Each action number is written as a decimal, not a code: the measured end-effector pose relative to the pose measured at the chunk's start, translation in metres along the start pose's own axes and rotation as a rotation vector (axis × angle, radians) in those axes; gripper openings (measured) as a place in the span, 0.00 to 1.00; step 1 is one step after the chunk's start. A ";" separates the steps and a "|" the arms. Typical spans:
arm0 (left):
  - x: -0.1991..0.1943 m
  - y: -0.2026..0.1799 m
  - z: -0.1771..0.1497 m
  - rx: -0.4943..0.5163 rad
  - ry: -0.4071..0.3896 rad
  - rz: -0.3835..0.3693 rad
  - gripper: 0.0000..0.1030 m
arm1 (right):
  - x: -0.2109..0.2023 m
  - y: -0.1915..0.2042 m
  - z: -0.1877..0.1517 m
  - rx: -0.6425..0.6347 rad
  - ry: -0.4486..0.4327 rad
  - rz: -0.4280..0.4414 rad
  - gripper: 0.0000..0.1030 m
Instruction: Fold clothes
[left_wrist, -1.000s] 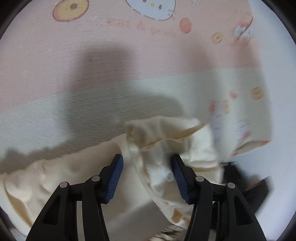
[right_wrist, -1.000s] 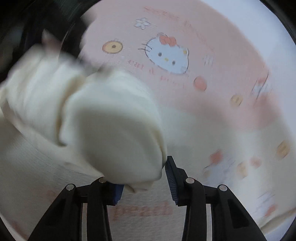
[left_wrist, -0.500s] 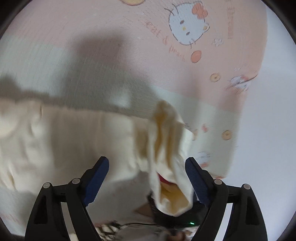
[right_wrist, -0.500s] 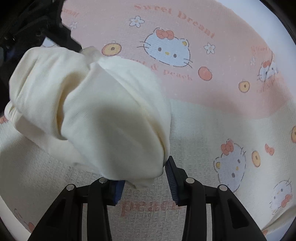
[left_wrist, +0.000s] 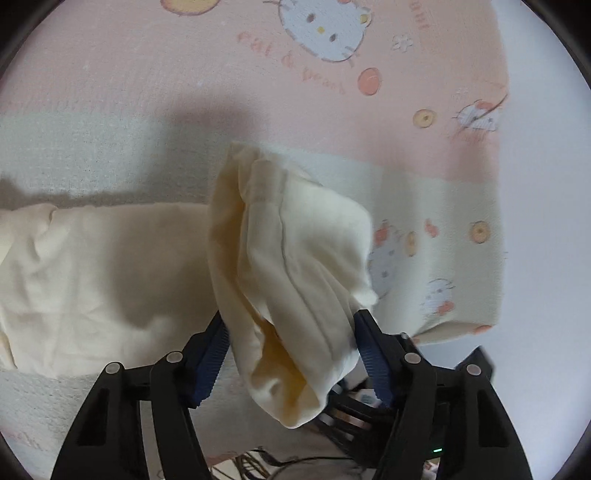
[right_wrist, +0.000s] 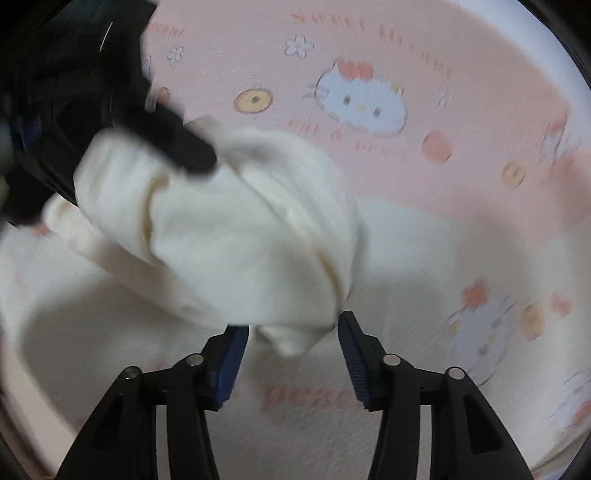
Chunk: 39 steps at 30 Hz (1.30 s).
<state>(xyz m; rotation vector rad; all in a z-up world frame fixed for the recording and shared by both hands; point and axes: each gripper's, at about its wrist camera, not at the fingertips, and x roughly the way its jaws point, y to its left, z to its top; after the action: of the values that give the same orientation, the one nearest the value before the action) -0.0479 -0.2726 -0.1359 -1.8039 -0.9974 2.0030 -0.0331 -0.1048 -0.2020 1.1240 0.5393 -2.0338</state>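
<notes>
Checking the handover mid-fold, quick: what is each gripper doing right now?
Left gripper: has been closing, pads against a bunched fold of the cream garment.
Right gripper: jaws just opening, garment between them, pads no longer pressing.

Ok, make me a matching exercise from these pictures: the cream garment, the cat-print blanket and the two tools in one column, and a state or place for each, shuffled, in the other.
1 cream garment
2 cat-print blanket
3 left tool
4 right tool

a jaws apart, cloth tip loose between them
b spread flat underneath
c pads pressing a thick fold
d bunched, reaching from one tool to the other

Pairs: 1-d, 2-b, 3-c, 4-a.
The left jaws have just been closing on the fold, the right jaws opening around the tip.
</notes>
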 end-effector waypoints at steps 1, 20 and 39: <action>0.001 0.006 0.002 -0.018 -0.004 0.005 0.63 | -0.002 -0.005 -0.001 0.026 0.013 0.043 0.55; 0.014 0.008 -0.010 0.106 -0.086 0.213 0.65 | 0.049 -0.130 -0.025 0.977 -0.002 0.708 0.75; -0.009 -0.035 -0.044 0.308 -0.206 0.553 0.71 | 0.077 -0.101 -0.006 0.900 0.030 0.748 0.74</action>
<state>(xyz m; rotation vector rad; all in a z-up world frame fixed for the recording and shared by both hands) -0.0128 -0.2395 -0.1058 -1.8591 -0.2055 2.5290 -0.1335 -0.0673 -0.2702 1.5375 -0.7870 -1.5526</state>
